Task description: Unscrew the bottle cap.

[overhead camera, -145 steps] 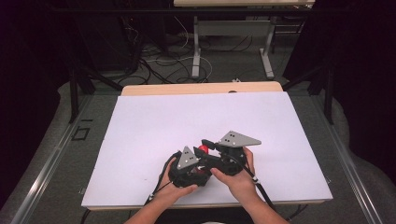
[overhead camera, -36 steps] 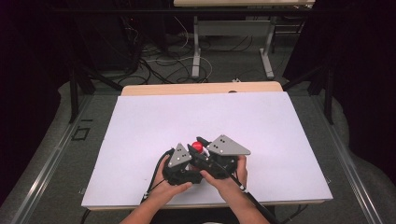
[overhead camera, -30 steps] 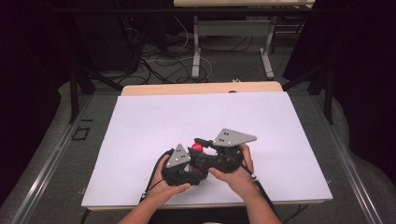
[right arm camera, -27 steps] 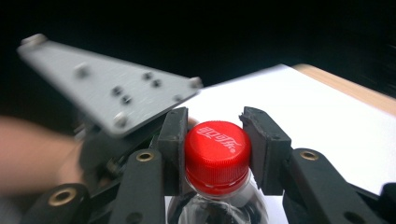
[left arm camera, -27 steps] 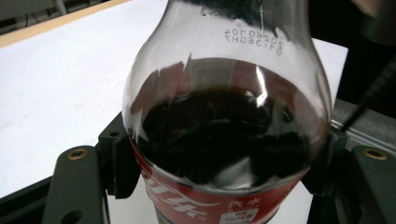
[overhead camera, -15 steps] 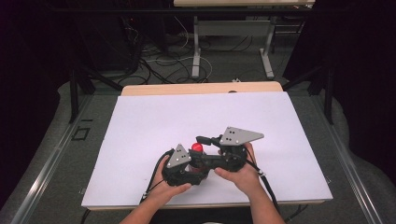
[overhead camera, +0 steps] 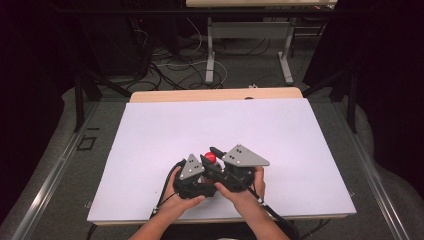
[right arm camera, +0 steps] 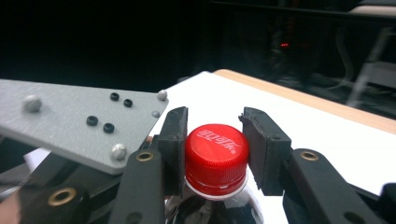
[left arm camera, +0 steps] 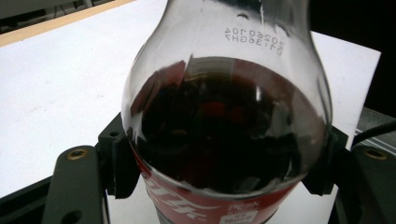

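A white sheet [overhead camera: 165, 130] covers the wooden table [overhead camera: 200, 94], beyond whose far edge cables [overhead camera: 175, 65] lie on the floor.

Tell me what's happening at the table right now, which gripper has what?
A person holds a cola bottle between two handheld grippers at the near edge of the white table. The left gripper is clamped around the bottle's body, just above the red label, holding it upright. The right gripper has its jaws on either side of the red cap, pressed against it. The cap is on the bottle, which holds dark liquid. It looks like the cap is being worked by twisting.
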Action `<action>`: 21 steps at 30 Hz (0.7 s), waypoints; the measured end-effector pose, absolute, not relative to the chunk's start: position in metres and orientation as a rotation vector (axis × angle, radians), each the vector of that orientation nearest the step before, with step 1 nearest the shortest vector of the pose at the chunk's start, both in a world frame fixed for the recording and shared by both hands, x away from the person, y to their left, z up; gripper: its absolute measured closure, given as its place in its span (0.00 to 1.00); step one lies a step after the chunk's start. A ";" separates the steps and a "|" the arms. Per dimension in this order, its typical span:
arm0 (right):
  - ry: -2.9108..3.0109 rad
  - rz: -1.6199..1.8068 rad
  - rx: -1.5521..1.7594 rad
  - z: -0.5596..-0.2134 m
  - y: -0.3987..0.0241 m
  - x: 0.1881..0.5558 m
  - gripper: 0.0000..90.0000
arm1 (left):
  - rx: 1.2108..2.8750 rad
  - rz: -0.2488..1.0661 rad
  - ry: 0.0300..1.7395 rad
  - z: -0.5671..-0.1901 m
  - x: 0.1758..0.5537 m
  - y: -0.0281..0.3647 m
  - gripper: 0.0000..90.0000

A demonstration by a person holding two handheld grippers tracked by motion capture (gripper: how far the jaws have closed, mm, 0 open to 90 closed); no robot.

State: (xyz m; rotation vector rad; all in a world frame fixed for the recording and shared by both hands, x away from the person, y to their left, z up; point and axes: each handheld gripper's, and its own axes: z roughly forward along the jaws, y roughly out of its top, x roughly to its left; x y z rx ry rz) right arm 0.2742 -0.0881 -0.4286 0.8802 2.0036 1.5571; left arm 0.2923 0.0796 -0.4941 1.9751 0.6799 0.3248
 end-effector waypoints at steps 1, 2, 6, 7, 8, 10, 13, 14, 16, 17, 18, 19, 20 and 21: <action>2.042 1.584 0.841 -0.428 -0.091 0.277 0.68 | 1.976 0.309 0.662 -0.493 0.292 0.081 0.33; 2.085 1.612 0.769 -0.426 -0.095 0.282 0.68 | 1.976 0.309 0.662 -0.493 0.292 0.081 0.33; 2.265 1.781 0.480 -0.424 -0.116 0.301 0.68 | 1.990 0.288 0.557 -0.491 0.288 0.081 0.33; 2.304 1.813 0.413 -0.425 -0.121 0.305 0.68 | 1.995 0.282 0.543 -0.491 0.287 0.080 0.33; 2.327 1.842 0.378 -0.426 -0.124 0.308 0.68 | 1.996 0.269 0.544 -0.492 0.287 0.080 0.33; 2.348 1.873 0.361 -0.427 -0.127 0.312 0.68 | 1.994 0.273 0.542 -0.493 0.287 0.079 0.33; 2.337 1.903 0.431 -0.431 -0.128 0.314 0.61 | 1.989 0.273 0.580 -0.493 0.288 0.079 0.33; 2.304 1.902 0.480 -0.430 -0.127 0.311 0.56 | 1.991 0.286 0.591 -0.492 0.290 0.080 0.33; 2.201 1.863 0.635 -0.429 -0.122 0.301 0.54 | 1.980 0.304 0.618 -0.492 0.290 0.081 0.33; 2.146 1.836 0.716 -0.428 -0.119 0.295 0.53 | 1.980 0.306 0.625 -0.492 0.291 0.081 0.33; 2.098 1.815 0.749 -0.427 -0.116 0.288 0.53 | 1.975 0.315 0.640 -0.493 0.290 0.081 0.33; 2.053 1.787 0.782 -0.426 -0.112 0.281 0.53 | 1.975 0.315 0.640 -0.493 0.290 0.081 0.33; 2.010 1.740 0.819 -0.425 -0.108 0.274 0.54 | 1.972 0.318 0.656 -0.493 0.291 0.081 0.33; 1.964 1.705 0.842 -0.425 -0.104 0.270 0.56 | 1.972 0.321 0.663 -0.493 0.291 0.080 0.33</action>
